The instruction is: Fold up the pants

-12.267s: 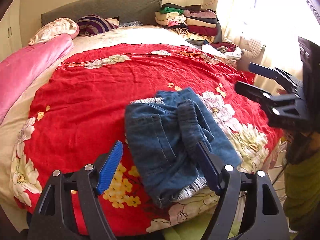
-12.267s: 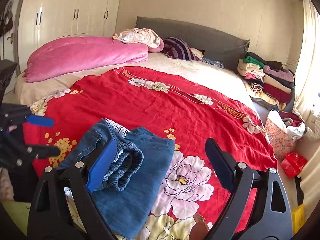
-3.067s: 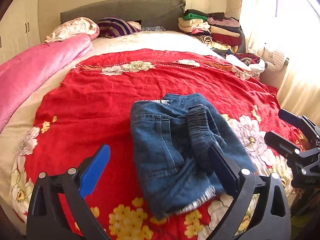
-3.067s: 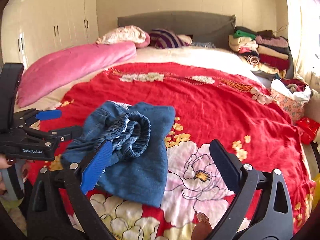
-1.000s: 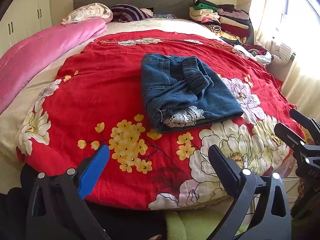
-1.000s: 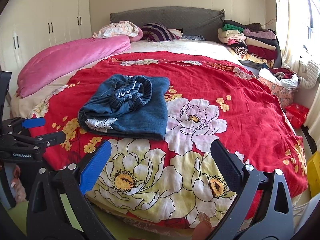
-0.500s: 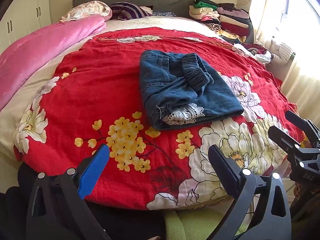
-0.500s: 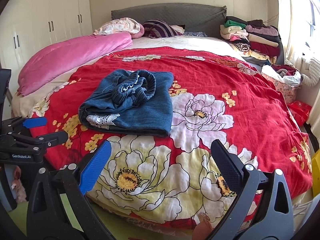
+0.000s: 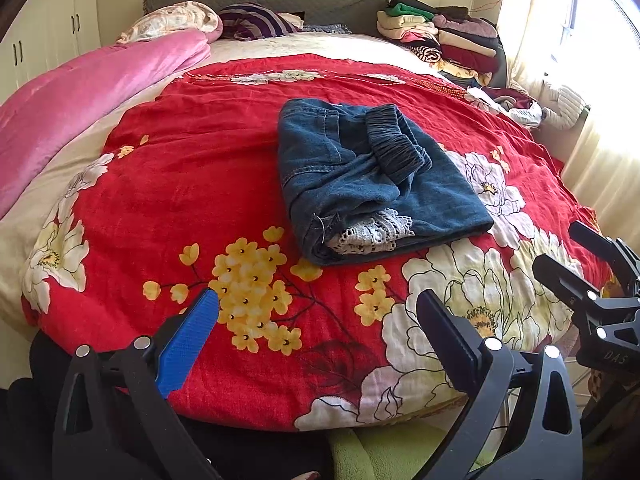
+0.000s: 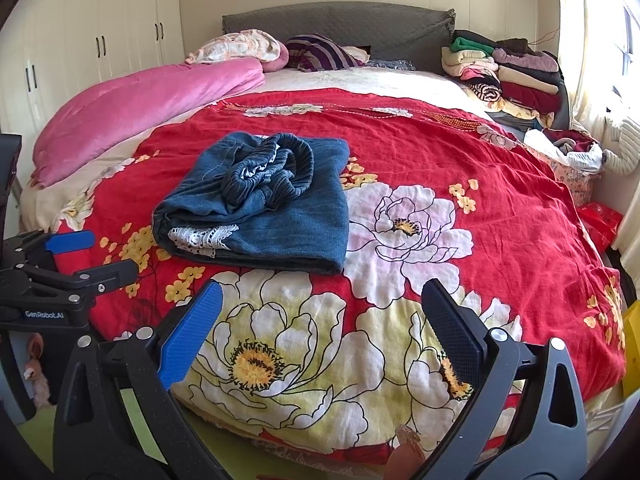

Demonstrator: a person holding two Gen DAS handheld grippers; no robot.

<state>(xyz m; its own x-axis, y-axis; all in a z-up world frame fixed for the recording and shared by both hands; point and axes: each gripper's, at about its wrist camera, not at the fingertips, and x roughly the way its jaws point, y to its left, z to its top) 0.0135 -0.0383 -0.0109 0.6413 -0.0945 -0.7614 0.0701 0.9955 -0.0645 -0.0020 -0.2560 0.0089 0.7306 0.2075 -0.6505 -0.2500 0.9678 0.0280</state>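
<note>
Left wrist view: the left claw gapes wide and empty above the near edge of the bed, well short of the folded pants lying mid-quilt.

Right wrist view: the right claw is likewise spread wide, gripping nothing, clear of the pants; the left claw shows open at the left edge

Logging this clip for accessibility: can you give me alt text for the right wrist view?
Folded blue denim pants lie on a red floral bedspread, untouched. The open right gripper hovers at the bed's near edge, the open left gripper at far left.
</note>
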